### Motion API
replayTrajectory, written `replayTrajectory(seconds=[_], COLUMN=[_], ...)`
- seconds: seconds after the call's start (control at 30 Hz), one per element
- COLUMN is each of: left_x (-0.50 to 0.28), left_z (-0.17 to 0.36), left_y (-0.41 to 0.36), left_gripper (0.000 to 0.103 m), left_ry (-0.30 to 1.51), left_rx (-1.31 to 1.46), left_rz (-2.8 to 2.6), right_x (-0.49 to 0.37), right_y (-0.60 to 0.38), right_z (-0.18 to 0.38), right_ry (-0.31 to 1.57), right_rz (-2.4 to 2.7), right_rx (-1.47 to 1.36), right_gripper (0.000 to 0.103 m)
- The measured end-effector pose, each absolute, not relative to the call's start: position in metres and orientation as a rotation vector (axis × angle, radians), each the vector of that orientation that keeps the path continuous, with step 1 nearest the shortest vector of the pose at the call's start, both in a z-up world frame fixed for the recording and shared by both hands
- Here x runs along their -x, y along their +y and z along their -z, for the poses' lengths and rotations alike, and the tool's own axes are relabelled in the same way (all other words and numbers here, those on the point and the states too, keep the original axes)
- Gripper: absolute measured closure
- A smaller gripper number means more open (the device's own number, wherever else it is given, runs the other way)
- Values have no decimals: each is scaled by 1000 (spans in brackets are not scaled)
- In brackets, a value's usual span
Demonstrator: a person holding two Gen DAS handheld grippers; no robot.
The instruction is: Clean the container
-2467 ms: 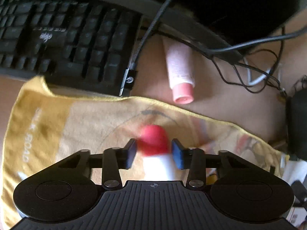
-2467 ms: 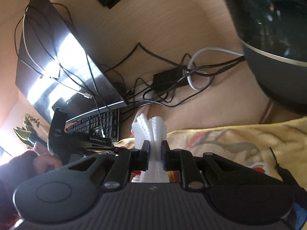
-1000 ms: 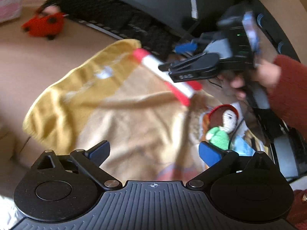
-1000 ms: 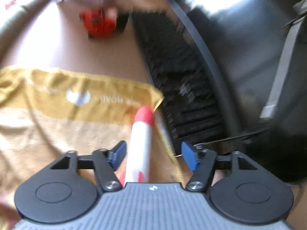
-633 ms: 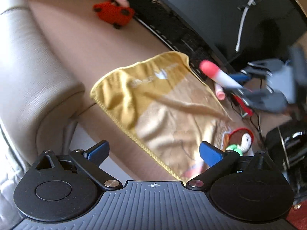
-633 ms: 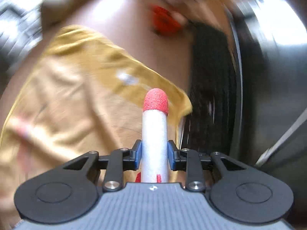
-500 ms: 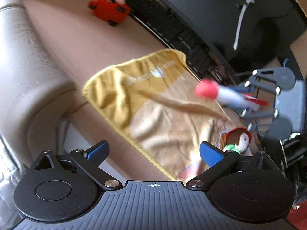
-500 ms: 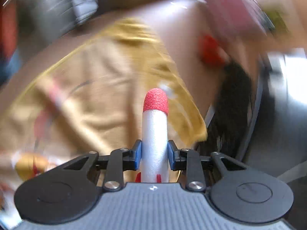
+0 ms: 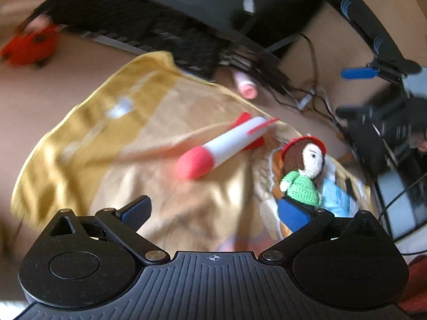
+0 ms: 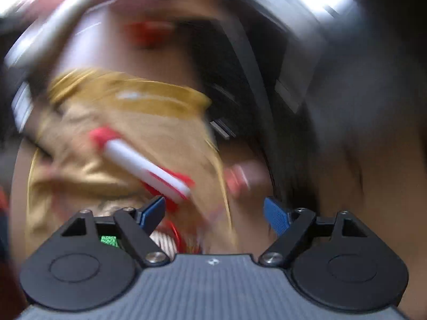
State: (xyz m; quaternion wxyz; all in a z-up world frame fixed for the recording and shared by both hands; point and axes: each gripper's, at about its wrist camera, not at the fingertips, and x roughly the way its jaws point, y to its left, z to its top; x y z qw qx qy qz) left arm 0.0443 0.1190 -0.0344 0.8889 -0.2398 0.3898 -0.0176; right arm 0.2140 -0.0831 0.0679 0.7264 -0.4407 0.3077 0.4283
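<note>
A white foam rocket with a red tip and red fins (image 9: 221, 144) lies free on the yellow cloth (image 9: 112, 133); it also shows, blurred, in the right wrist view (image 10: 144, 165). My left gripper (image 9: 213, 210) is open and empty, above the cloth's near part. My right gripper (image 10: 214, 214) is open and empty, just back from the rocket's fin end. From the left wrist view the right gripper shows at the far right with one blue fingertip (image 9: 357, 73) visible. A pink tube (image 9: 245, 85) lies beside the keyboard (image 9: 149, 32).
A crocheted doll in a green top (image 9: 304, 170) lies on the cloth right of the rocket. A red crocheted toy (image 9: 29, 48) sits at the far left. Cables (image 9: 312, 90) and dark monitor bases stand behind. The cloth (image 10: 128, 122) is rumpled.
My right gripper has opened and let go of the rocket, which now lies on the cloth. Both wrist views have swung; the right one is motion-blurred.
</note>
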Motion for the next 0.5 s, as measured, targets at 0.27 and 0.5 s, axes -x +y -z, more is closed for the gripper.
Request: replayTrajectory(seconds=[0.27,0.5], left_x=[-76,-81], left_z=[26,32], left_y=[65,56], left_gripper=[0,0], left_ry=[796,843], left_rx=[-31,45], left_rz=[176,227], right_x=[-267,-290], right_y=[-164,-167], right_z=[-2,61], right_ry=[892,1002], right_rz=[-684,-609], right_rx=[602,434], right_gripper=[31,39])
